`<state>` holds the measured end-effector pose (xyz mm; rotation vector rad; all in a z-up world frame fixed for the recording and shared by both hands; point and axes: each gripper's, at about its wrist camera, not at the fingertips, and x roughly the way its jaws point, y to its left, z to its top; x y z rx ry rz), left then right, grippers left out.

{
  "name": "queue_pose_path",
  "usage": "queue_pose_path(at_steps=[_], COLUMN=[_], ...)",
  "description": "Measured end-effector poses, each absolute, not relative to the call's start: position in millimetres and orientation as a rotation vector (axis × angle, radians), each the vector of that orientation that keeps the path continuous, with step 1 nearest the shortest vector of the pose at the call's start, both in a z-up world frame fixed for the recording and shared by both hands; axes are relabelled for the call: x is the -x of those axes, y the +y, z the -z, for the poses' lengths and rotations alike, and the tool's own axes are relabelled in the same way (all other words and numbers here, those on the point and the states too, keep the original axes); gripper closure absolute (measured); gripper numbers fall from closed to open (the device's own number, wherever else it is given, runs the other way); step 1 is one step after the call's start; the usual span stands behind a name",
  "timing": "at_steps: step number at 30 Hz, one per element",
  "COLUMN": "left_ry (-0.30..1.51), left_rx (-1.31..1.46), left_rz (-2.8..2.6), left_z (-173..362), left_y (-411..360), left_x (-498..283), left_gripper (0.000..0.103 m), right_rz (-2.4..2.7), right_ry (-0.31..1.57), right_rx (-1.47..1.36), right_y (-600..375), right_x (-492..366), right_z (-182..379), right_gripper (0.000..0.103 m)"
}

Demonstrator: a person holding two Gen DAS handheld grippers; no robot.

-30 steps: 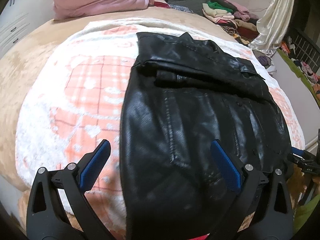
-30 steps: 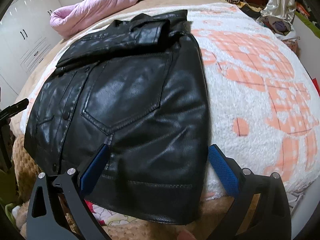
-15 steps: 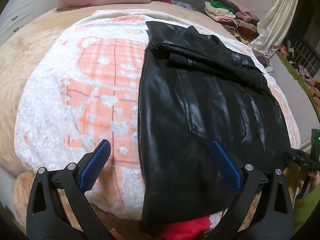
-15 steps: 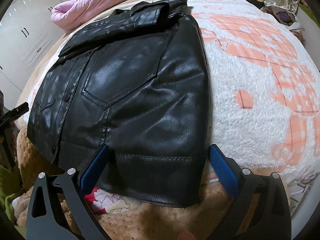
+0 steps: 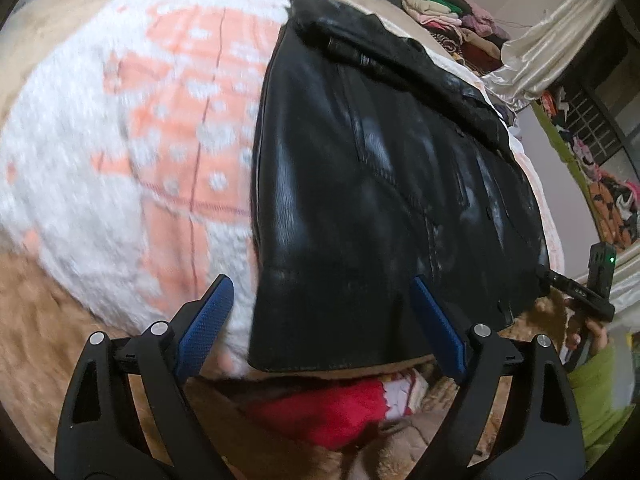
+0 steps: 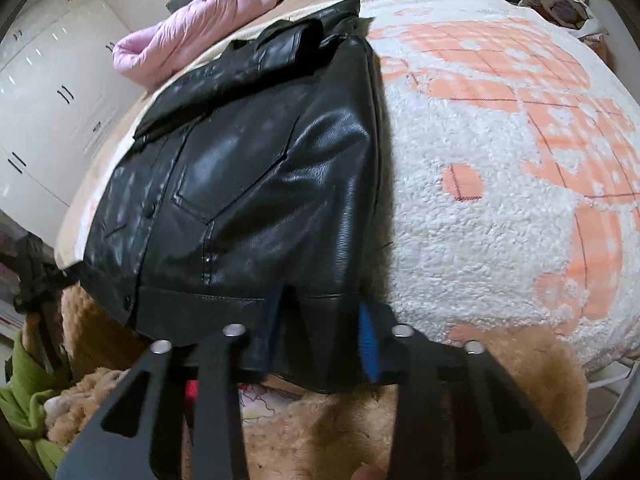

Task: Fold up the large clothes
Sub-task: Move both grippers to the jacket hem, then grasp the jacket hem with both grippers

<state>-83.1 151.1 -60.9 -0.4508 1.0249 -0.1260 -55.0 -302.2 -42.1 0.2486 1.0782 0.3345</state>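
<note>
Left wrist view: a black jacket [image 5: 380, 184] lies flat on a fleecy white-and-orange blanket [image 5: 132, 152] spread over the bed, its hem at the near edge and its collar toward the far side. The left gripper [image 5: 320, 328] hangs over the hem's left corner with its jaws spread wide, having just been narrowing a little; the corner sits between the blue pads, but they do not press it. A red cloth [image 5: 332, 412] pokes out under the hem, over a tan plush cover [image 5: 40, 320]. At the bed's right edge a hand [image 5: 588, 336] in a green sleeve holds the other tool. A clothes pile [image 5: 452, 12] and a cream curtain [image 5: 548, 40] crowd the far right corner. In the right wrist view, the right gripper [image 6: 320, 336] has just been closing, and its jaws now pinch the hem at the jacket's right near corner, bunching the glossy, creased leather. A pink quilt [image 6: 200, 32] lies at the far left edge before white cupboards [image 6: 48, 100]. The blanket to the jacket's right is bare and open.
</note>
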Motion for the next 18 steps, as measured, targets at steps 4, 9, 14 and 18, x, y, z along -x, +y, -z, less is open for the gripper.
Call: queue_pose_path(at_steps=[4,9,14,18], left_ry=[1.029,1.022,1.008,0.982], left_rx=[0.443,0.443,0.437,0.411], left_rz=[0.106,0.088,0.063,0.084], left_z=[64.0,59.7,54.4,40.1], left_y=[145.3,148.3,152.6,148.9], left_x=[80.1,79.3,84.6,90.0], left_gripper=[0.035,0.06,0.089,0.097], right_rz=[-0.352,-0.353,-0.346,-0.379], right_ry=[1.053,1.089,1.058,0.982], right_rx=[-0.26,-0.243,-0.25,-0.265], right_y=[-301.8,-294.3,-291.9,-292.6], right_x=[54.7,50.8,53.6,63.8], right_z=[36.3,45.9,41.1,21.1], right_gripper=[0.08,0.063,0.081,0.086])
